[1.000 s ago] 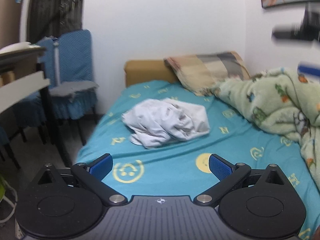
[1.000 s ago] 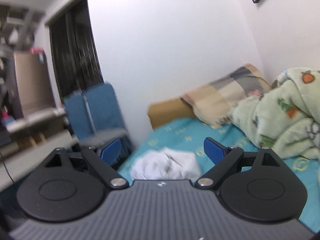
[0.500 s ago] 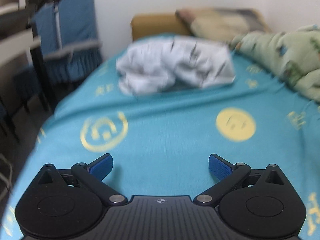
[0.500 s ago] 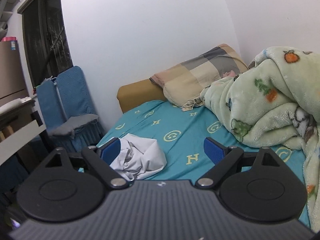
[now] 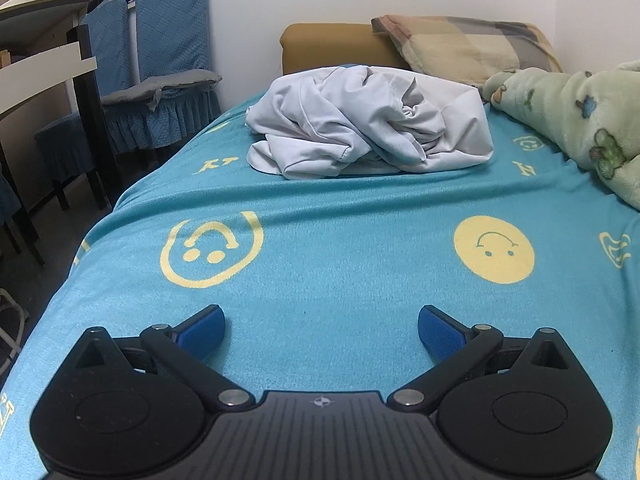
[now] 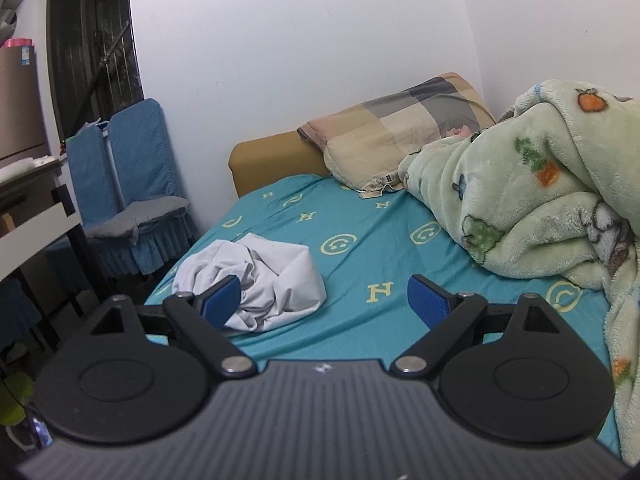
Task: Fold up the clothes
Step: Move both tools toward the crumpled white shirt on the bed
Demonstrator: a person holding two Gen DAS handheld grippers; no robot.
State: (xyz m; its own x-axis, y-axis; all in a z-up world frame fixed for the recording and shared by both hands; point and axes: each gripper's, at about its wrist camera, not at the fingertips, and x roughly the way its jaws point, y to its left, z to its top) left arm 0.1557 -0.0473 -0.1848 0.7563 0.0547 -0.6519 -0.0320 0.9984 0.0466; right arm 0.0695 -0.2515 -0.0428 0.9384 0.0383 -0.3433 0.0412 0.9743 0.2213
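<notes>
left gripper [image 5: 320,328], seen from its own wrist camera: both blue-padded fingers [image 5: 202,330] spread wide apart with nothing between them, held low over the near part of a turquoise bedsheet [image 5: 340,280] printed with yellow smiley faces and letters. right gripper [image 6: 324,304], seen from its own wrist camera: fingers likewise spread wide and empty, held higher above the bed and angled toward its head end.

task item: a crumpled white garment [image 5: 368,120] lying in a loose heap on the sheet, unfolded, with deep creases and one edge trailing toward the near left. in the left wrist view it sits well ahead of the gripper, centred between the finger lines and apart from both pads. in the right wrist view the same garment [image 6: 272,280] lies toward the left edge of the bed; the left blue pad [image 6: 220,302] overlaps it in the picture, though whether they touch cannot be told from this angle.

surroundings: a checked beige-and-grey pillow [image 6: 400,136] leans against a mustard-coloured headboard [image 6: 272,160] at the far end. a pale green fleece blanket [image 6: 540,200] with small cartoon prints is bunched along the right side of the bed, apart from the garment. beside the bed on the left stand blue-covered chairs [image 5: 168,60] with a grey seat pad, and the edge of a dark-legged table [image 5: 44,68]. a plain white wall [image 6: 300,40] stands behind the headboard.
</notes>
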